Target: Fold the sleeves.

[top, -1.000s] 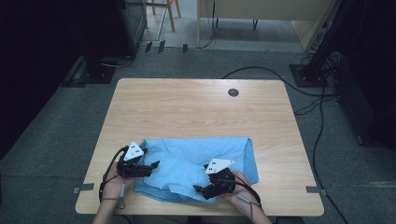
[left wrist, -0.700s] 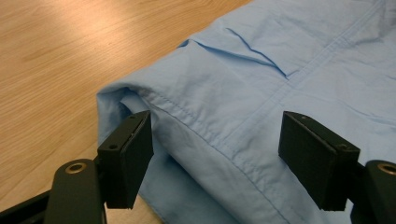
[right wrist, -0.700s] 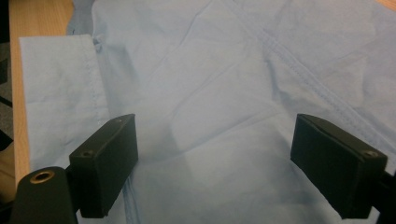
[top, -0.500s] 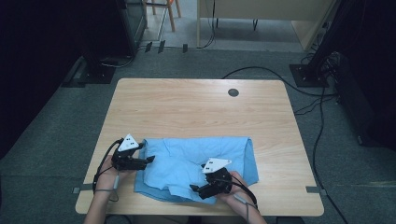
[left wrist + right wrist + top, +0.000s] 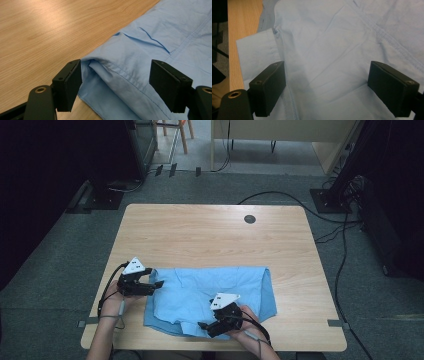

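Shirt (image 5: 210,295), light blue, lies partly folded on the table (image 5: 210,235) toward its near edge. Left gripper (image 5: 156,284) has slid out toward 9 o'clock over the last second and now sits at the shirt's left edge, jaws wide, a hem fold between them, nothing pinched. Right gripper (image 5: 202,325) unmoved at 6 o'clock over the cloth, jaws wide, empty. Likely lining up the next fold.

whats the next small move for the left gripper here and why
Probably ease the left gripper forward and close on the blue shirt's folded edge. Its jaws stand open, the seam lies between them ungripped, and the shirt is half-folded on the table. The right gripper also hangs open over the cloth.
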